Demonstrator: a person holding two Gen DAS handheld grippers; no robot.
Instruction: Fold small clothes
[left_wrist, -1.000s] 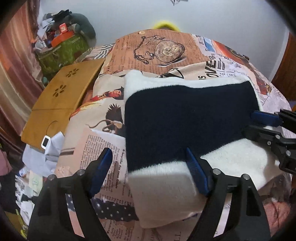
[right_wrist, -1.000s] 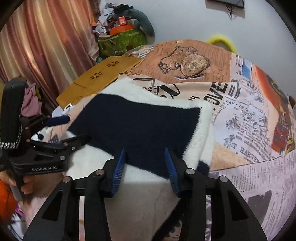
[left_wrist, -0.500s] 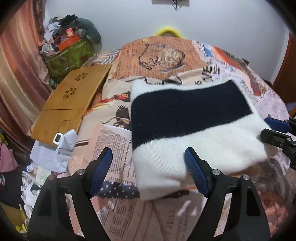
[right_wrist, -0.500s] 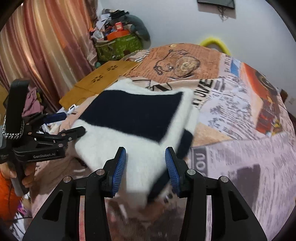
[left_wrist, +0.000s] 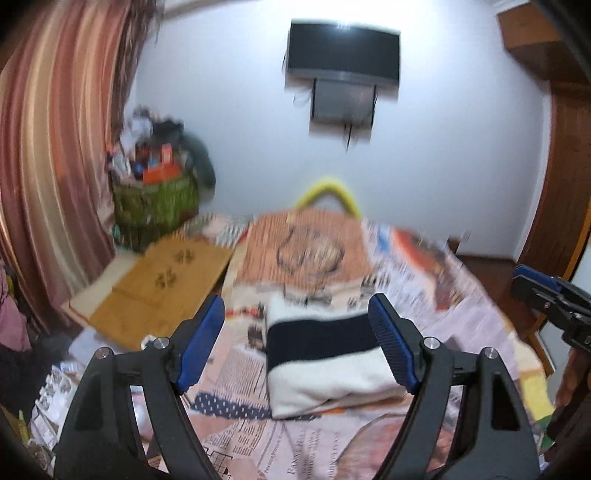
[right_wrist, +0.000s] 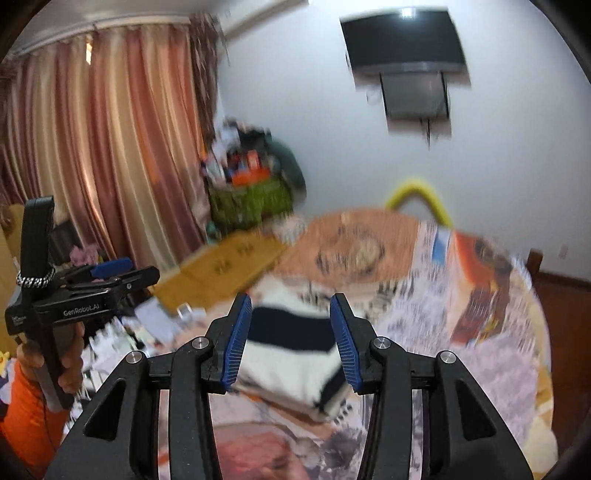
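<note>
Both of your wrist views are smeared by motion: the print on the bedspread (left_wrist: 424, 273) cannot be read, and the contents of the green basket (right_wrist: 251, 199) blur together. Your right gripper (left_wrist: 550, 295) is cut off by the left view's right edge. The folded sweater (right_wrist: 295, 350) lies partly behind blue pads (right_wrist: 236, 339).

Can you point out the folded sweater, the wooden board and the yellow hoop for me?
folded sweater (left_wrist: 325, 341), left wrist view, on its navy stripe.
wooden board (left_wrist: 162, 288), left wrist view, on its flat top.
yellow hoop (right_wrist: 417, 186), right wrist view, top of its arc.
</note>
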